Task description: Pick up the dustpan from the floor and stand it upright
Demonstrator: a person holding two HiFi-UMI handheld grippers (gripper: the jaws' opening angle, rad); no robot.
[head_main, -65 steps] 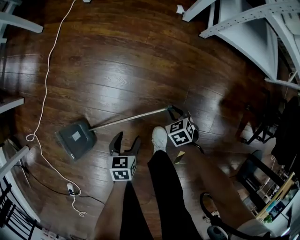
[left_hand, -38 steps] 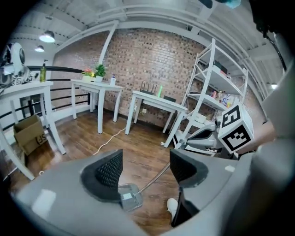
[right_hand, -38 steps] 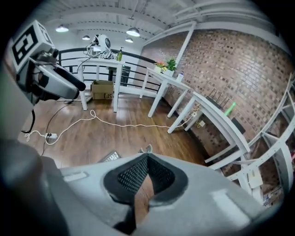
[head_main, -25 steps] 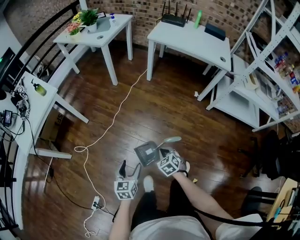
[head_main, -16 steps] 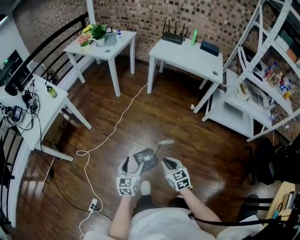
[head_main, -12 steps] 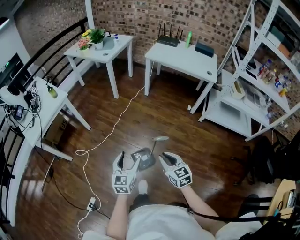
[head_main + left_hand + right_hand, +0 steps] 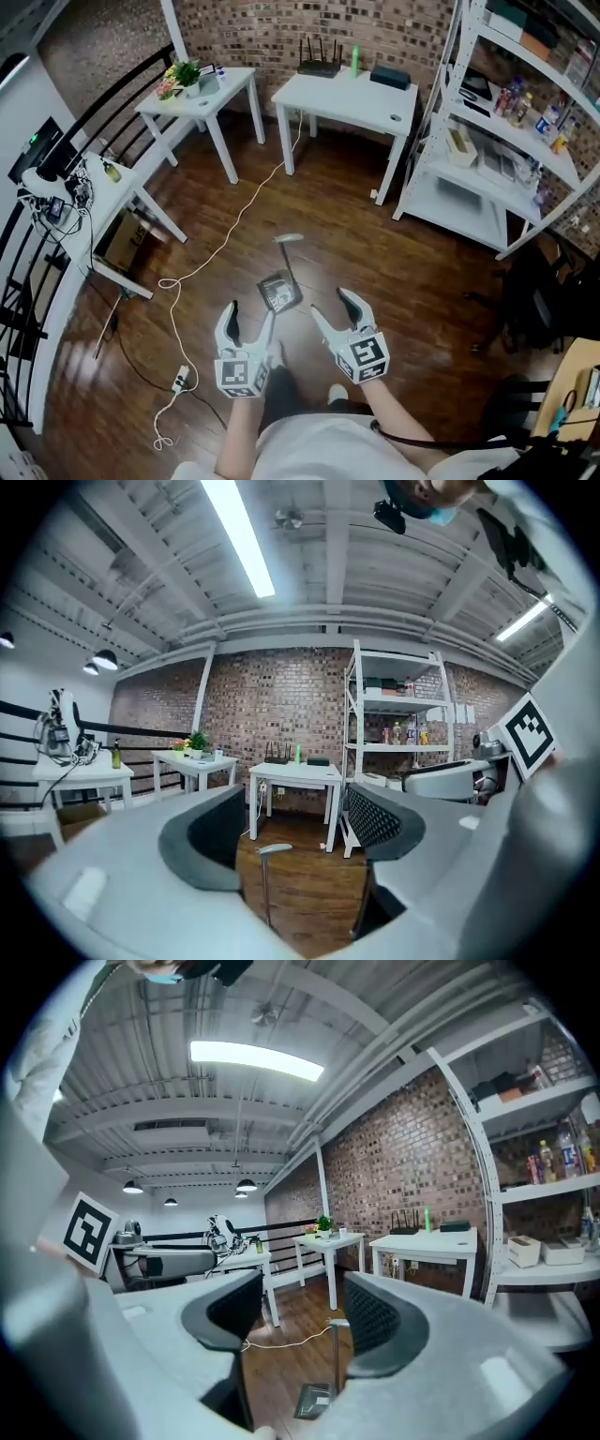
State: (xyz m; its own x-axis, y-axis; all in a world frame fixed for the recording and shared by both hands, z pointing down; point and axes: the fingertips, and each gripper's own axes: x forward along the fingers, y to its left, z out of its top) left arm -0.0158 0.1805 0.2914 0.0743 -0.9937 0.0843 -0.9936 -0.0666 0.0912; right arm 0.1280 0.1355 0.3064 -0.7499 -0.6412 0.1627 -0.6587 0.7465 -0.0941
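The dustpan (image 7: 279, 292) stands upright on the dark wood floor, its grey pan down and its thin metal handle (image 7: 288, 240) pointing up. Neither gripper touches it. My left gripper (image 7: 248, 322) hovers just short of it on the left, jaws apart and empty. My right gripper (image 7: 334, 312) hovers on the right, its jaws opening with nothing between them. In the left gripper view the dustpan's handle (image 7: 272, 849) shows beyond the gap between the pads. The right gripper view has the dustpan's pan (image 7: 314, 1401) and pole (image 7: 336, 1363) low in the gap, well past the fingertips.
A white cable (image 7: 217, 246) runs across the floor to a power strip (image 7: 178, 380) at the left. White tables (image 7: 342, 94) stand along the brick wall and a white shelf unit (image 7: 487, 169) stands at the right. Another white table (image 7: 89, 202) and a black railing line the left side.
The dustpan went from lying flat to standing upright. The right gripper let go of its handle and opened. Both grippers drew back and rose, and the head view lifted to show the room.
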